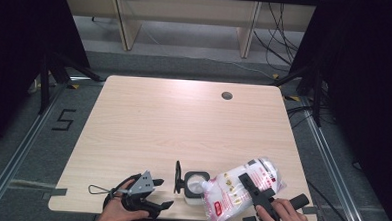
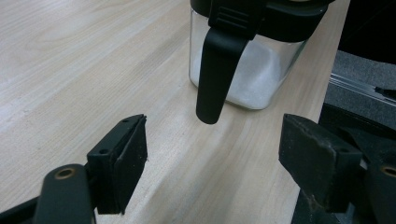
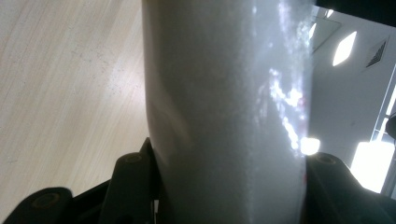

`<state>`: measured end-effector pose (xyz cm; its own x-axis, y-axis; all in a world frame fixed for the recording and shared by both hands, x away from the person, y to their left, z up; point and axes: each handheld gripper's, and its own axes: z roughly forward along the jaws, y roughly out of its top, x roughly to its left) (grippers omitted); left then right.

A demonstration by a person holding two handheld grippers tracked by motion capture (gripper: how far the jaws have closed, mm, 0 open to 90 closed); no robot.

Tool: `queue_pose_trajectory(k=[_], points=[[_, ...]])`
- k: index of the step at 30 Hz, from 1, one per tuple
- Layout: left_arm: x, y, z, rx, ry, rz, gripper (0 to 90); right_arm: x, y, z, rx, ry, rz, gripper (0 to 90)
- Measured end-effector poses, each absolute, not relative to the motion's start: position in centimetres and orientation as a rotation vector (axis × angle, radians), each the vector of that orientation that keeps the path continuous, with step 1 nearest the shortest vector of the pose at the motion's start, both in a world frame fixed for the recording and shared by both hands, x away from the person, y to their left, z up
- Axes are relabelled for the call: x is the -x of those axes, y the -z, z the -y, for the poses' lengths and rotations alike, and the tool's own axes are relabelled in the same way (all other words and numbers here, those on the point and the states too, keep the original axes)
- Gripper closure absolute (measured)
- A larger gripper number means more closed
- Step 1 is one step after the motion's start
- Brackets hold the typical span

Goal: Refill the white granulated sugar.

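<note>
A clear square jar [image 1: 194, 186] with a black rim holds white powder near the table's front edge; its black lid [image 1: 178, 177] stands swung open to the left. In the left gripper view the jar [image 2: 254, 70] and its hanging black latch [image 2: 217, 70] sit just ahead of my left gripper [image 2: 212, 161], which is open and apart from them. My left gripper [image 1: 155, 194] lies left of the jar. My right gripper [image 1: 255, 189] is shut on a plastic bag of white powder [image 1: 240, 188], tilted with its lower corner at the jar's mouth. The bag [image 3: 224, 112] rises between the right jaws.
The wooden table [image 1: 183, 125] has a round cable hole [image 1: 227, 96] at the back right. Grey floor with metal rails runs along both sides. A small black wire loop [image 1: 96, 189] trails left of my left hand.
</note>
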<state>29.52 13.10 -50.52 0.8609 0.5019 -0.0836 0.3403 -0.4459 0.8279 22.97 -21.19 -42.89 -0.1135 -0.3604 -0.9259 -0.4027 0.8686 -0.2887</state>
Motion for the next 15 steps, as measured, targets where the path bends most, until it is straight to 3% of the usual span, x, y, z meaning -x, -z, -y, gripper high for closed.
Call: queue_pose_trajectory(k=[15], points=[[-29.50, 50.51, -13.11, -2.080, -0.204, -0.619, 23.2, -22.94, 43.00, 21.12, 0.584, -0.043, -1.724, 54.5]])
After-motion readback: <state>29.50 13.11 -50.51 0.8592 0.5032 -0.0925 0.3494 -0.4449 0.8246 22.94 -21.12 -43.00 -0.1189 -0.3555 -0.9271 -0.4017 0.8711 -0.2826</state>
